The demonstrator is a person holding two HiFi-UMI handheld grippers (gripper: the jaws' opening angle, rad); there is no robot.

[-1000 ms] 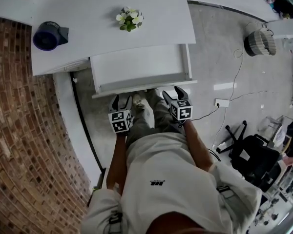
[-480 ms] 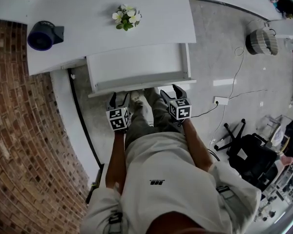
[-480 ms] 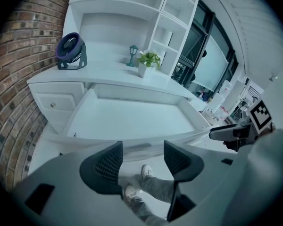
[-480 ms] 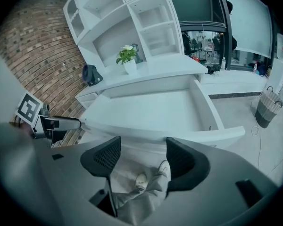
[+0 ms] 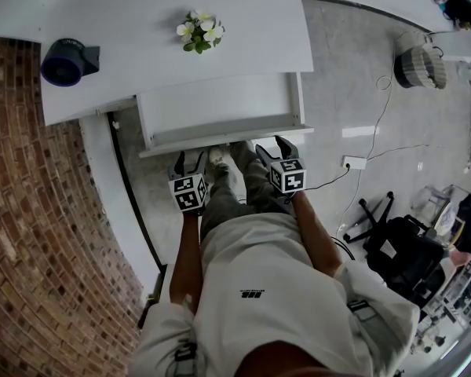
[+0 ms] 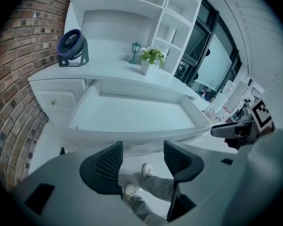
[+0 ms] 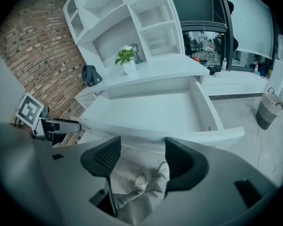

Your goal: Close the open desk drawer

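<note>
The white desk drawer (image 5: 220, 108) is pulled far out from under the white desk (image 5: 141, 45), and it is empty inside (image 6: 132, 114) (image 7: 151, 109). Its front panel (image 5: 228, 138) faces me. My left gripper (image 5: 187, 162) is just short of the panel's left part, jaws open with nothing between them (image 6: 142, 160). My right gripper (image 5: 272, 147) is at the panel's right part, also open and empty (image 7: 142, 159). Whether either one touches the panel I cannot tell.
A dark blue fan (image 5: 67, 60) and a small potted plant (image 5: 198, 31) stand on the desk top. A brick wall (image 5: 39, 234) runs along the left. A woven basket (image 5: 418, 67), a power strip (image 5: 355, 163) with cable and a black chair (image 5: 400, 250) are on the floor to the right.
Both grippers have moved a little forward toward the drawer front. The drawer front sits slightly further in toward the desk than a second ago.
</note>
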